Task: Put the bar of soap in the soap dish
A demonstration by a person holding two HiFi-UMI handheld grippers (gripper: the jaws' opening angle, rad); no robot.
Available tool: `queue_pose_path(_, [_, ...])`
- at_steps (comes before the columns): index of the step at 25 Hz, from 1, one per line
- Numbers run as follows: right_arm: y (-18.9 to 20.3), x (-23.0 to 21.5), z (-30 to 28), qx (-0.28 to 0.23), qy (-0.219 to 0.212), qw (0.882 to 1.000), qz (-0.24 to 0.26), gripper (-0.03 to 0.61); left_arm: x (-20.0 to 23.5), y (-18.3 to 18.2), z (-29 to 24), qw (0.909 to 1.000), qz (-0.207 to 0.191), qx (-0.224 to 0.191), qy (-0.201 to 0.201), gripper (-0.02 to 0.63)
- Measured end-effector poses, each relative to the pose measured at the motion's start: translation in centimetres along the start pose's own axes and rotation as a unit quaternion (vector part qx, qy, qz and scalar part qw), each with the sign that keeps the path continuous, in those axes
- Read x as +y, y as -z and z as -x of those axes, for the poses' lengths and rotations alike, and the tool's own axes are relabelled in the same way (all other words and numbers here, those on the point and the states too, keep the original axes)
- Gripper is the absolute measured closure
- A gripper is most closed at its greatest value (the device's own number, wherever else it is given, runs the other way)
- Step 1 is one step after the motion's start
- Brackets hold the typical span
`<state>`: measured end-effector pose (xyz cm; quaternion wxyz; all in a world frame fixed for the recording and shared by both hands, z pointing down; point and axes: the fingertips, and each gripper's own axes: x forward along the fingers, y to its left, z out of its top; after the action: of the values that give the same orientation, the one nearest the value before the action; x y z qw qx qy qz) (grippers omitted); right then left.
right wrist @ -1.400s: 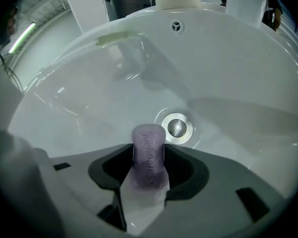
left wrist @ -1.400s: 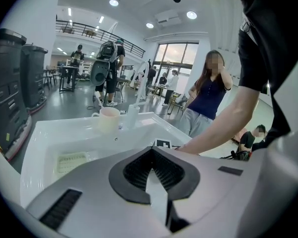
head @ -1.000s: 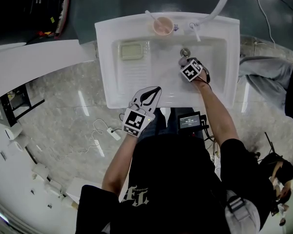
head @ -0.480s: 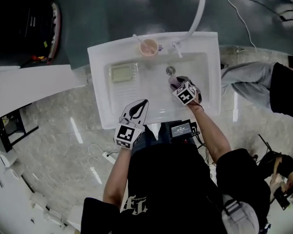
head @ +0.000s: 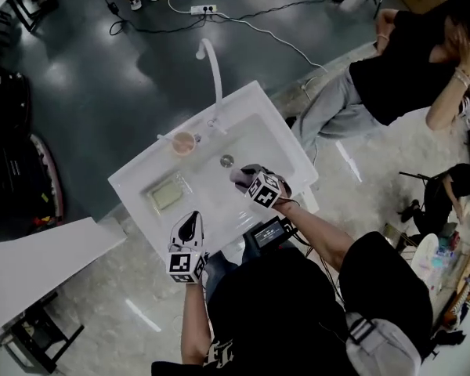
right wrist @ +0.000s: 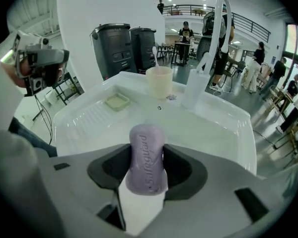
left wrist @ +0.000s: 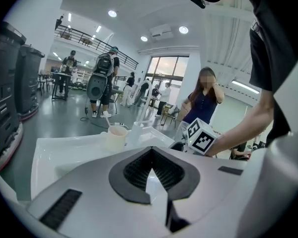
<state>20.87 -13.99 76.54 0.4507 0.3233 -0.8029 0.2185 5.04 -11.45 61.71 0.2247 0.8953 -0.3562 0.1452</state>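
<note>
Pinching the slick soap (right wrist: 146,152) tight, my right hand-held gripper (right wrist: 147,171) could squirt it out short of the dish (right wrist: 117,101) ahead-left.

White sink (head: 290,151), greenish soap dish (head: 166,195) on ribbed ledge, pink cup (head: 184,142) at rim

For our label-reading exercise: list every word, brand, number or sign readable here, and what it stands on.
"Safeguard": embossed on the purple bar of soap held in the right tongs.
Small screen at the person's chest: too small to read.
Shirt print: cut off, unreadable.
</note>
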Motion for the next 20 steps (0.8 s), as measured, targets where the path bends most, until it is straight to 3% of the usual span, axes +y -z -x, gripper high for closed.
queue_pose_path(5, [-1.0, 1.6, 2.5, -0.022, 0.019, 1.000, -0.011, 0.380, 0.1, 0.1, 1.4, 0.9999, -0.009, 0.002, 0.005, 0.604])
queue_pose_path(10, [-4.3, 3.5, 2.9, -0.036, 0.044, 0.998, -0.005, 0.380, 3.3, 0.2, 3.8, 0.9999, -0.010, 0.003, 0.009, 0.604])
queue_pose_path(20, [-10.0, 7.5, 1.0, -0.041, 0.039, 0.998, 0.040, 0.380, 8.7, 1.6, 8.9, 0.9998, 0.008, 0.000, -0.017, 0.604])
